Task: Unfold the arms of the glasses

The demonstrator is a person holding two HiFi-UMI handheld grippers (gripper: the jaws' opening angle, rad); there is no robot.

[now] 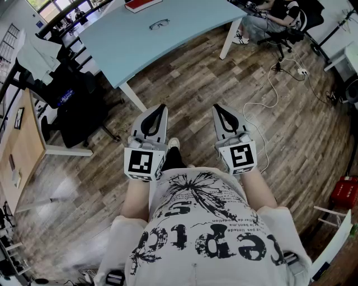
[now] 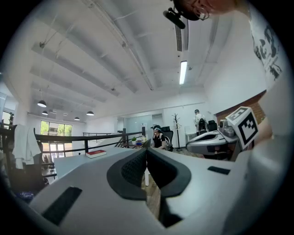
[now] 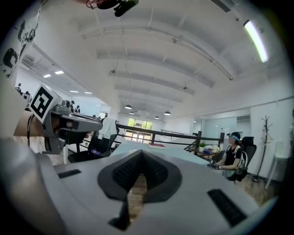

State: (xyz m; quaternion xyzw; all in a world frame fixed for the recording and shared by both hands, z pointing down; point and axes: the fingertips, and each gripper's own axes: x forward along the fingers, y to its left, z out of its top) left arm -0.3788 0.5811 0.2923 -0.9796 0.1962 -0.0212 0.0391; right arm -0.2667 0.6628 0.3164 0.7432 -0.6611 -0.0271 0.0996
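Observation:
A pair of dark-framed glasses (image 1: 159, 24) lies on the pale blue table (image 1: 140, 39) far ahead of me, its arms too small to make out. My left gripper (image 1: 160, 107) and right gripper (image 1: 218, 108) are held level side by side in front of my body, well short of the table. Both are shut with their tips together and nothing between them. In the left gripper view the jaws meet at the left gripper's tips (image 2: 146, 150); in the right gripper view they meet at the right gripper's tips (image 3: 141, 153). The glasses do not show in either gripper view.
A red book (image 1: 142, 4) lies at the table's far edge. A black office chair (image 1: 78, 106) and a wooden desk (image 1: 22, 142) stand to the left. A seated person (image 1: 268, 17) works at the far right, with a white cable (image 1: 268, 95) across the wooden floor.

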